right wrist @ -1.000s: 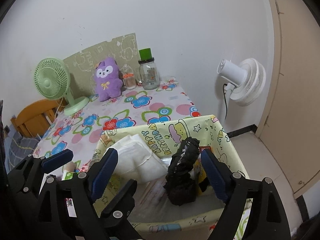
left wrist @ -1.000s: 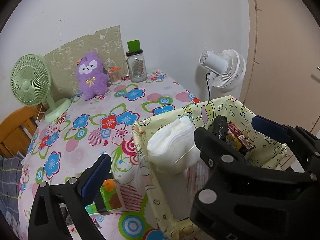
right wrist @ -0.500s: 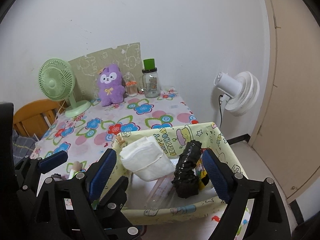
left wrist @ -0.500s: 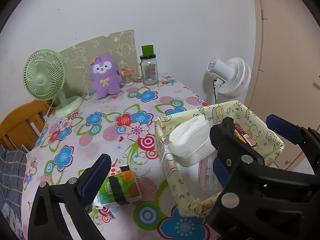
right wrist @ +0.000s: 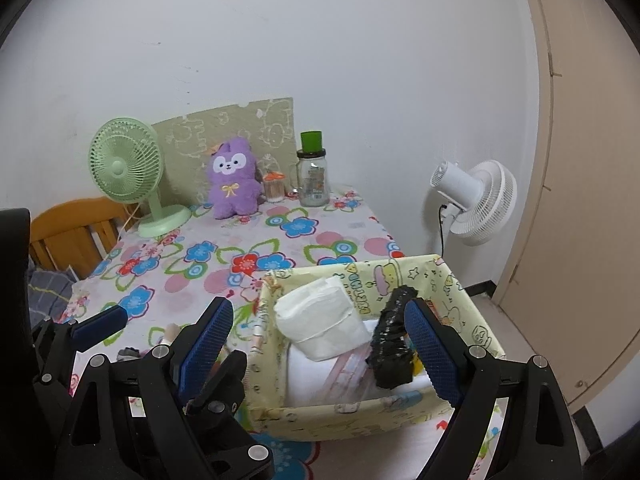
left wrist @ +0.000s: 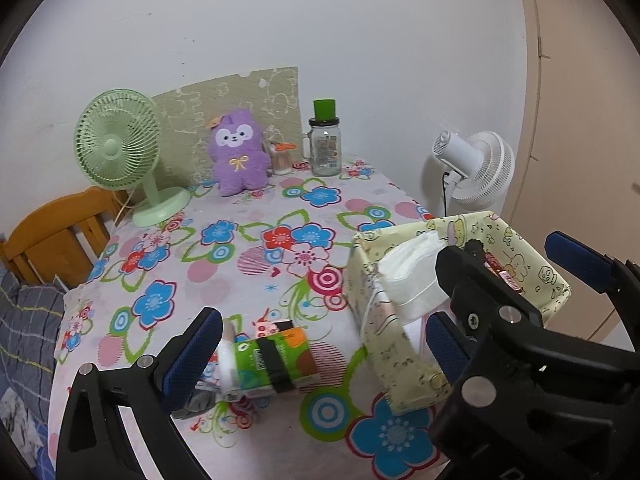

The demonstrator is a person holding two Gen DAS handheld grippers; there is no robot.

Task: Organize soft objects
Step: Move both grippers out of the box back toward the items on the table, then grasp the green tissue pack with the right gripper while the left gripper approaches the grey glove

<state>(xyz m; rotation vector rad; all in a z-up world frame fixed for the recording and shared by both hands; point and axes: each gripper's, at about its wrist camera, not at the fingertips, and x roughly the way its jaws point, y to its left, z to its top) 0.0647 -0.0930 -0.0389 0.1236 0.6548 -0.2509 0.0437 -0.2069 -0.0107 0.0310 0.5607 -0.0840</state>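
Note:
A yellow printed fabric basket [right wrist: 360, 412] stands at the table's near right corner. It holds a white tissue stack [right wrist: 320, 320], a black wrapped bundle [right wrist: 394, 344] and a red packet [left wrist: 502, 276]. My right gripper [right wrist: 320, 346] hovers open above the basket, its pads wide apart and touching nothing. A green tissue pack [left wrist: 276, 360] lies on the flowered cloth left of the basket [left wrist: 400, 368]. My left gripper [left wrist: 318, 350] hangs open above that pack without touching it. A purple plush toy [left wrist: 238, 152] sits upright at the far edge by the wall.
At the back stand a green desk fan [left wrist: 120, 148], a glass jar with a green lid [left wrist: 325, 148] and a small toothpick holder [left wrist: 282, 158]. A white floor fan [left wrist: 480, 168] is right of the table, a wooden chair [left wrist: 52, 236] left.
Both grippers have drawn back and slightly up from the basket, staying open. The basket now looks smaller, and the green tissue pack has come fully into the left wrist view.

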